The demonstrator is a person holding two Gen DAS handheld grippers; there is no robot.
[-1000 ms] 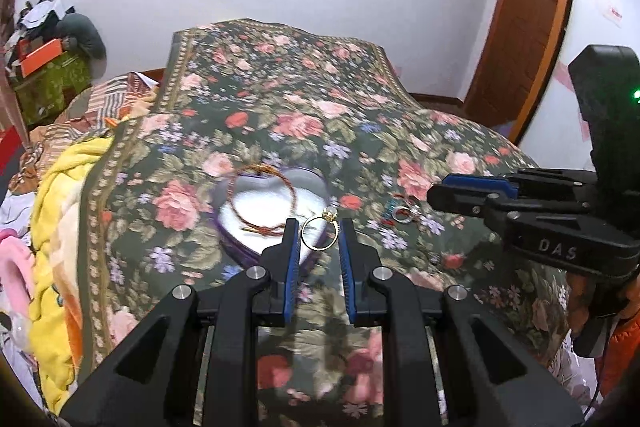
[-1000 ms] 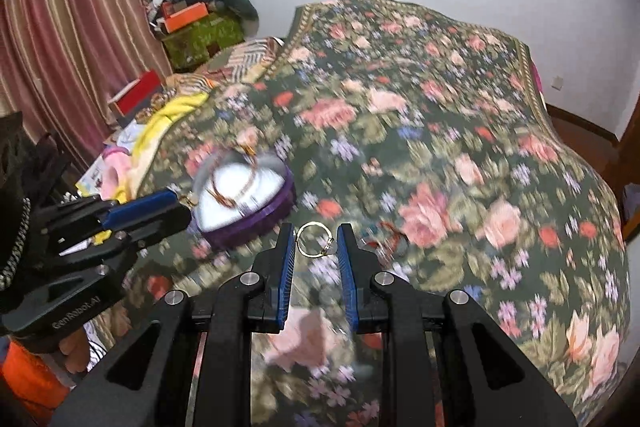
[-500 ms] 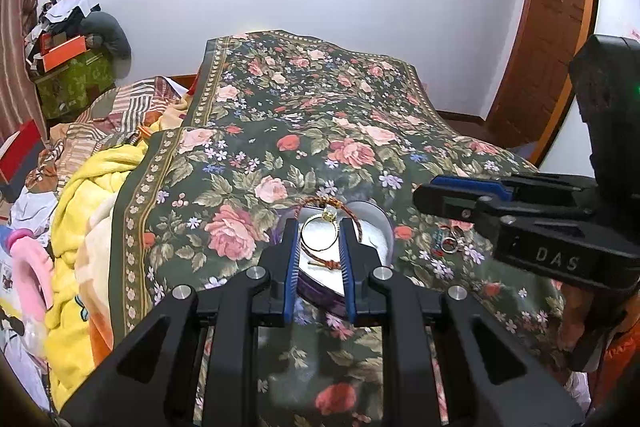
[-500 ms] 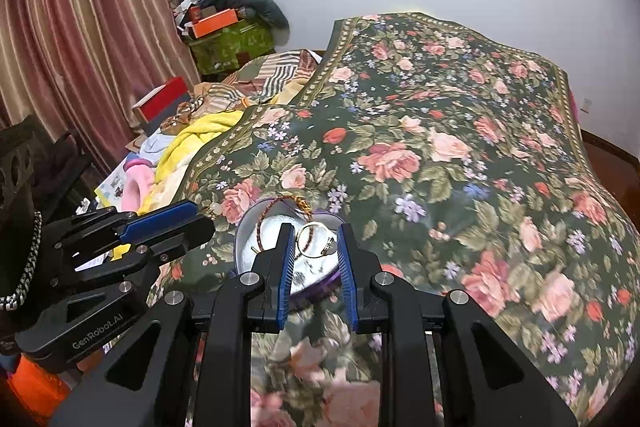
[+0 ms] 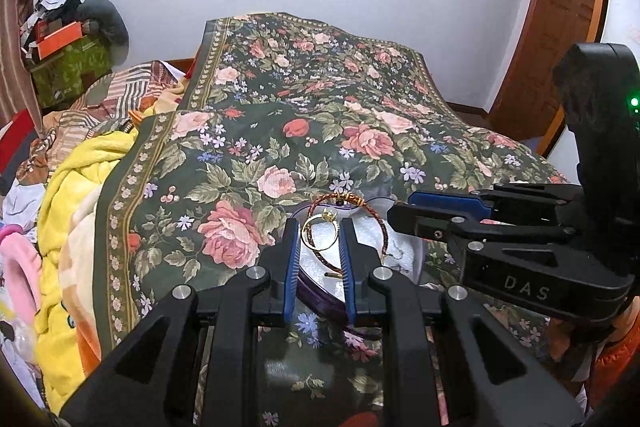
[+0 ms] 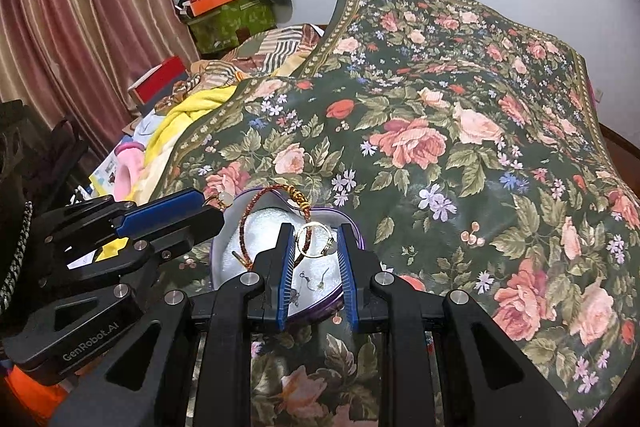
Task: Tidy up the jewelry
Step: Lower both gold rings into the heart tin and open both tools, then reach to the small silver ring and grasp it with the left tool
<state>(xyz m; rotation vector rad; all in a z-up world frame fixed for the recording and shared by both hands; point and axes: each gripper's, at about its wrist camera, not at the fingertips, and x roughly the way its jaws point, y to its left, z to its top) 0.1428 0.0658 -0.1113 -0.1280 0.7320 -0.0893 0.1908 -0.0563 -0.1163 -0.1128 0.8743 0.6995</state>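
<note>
a box [image 6: 352, 227] sits on the bedspread [image 6: 460, 115], holding a bracelet [image 6: 256, 211] and earrings [image 6: 314, 281].

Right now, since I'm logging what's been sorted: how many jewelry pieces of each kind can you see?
Gold rings: 2, one in the left gripper, one in the right gripper
Braided bracelet: 1
Small earrings: 2
Total: 5

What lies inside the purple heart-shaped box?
On its white lining: a red braided cord bracelet and small earrings. Left tongs and right tongs, each gripping a gold ring, hide the rest.
</note>
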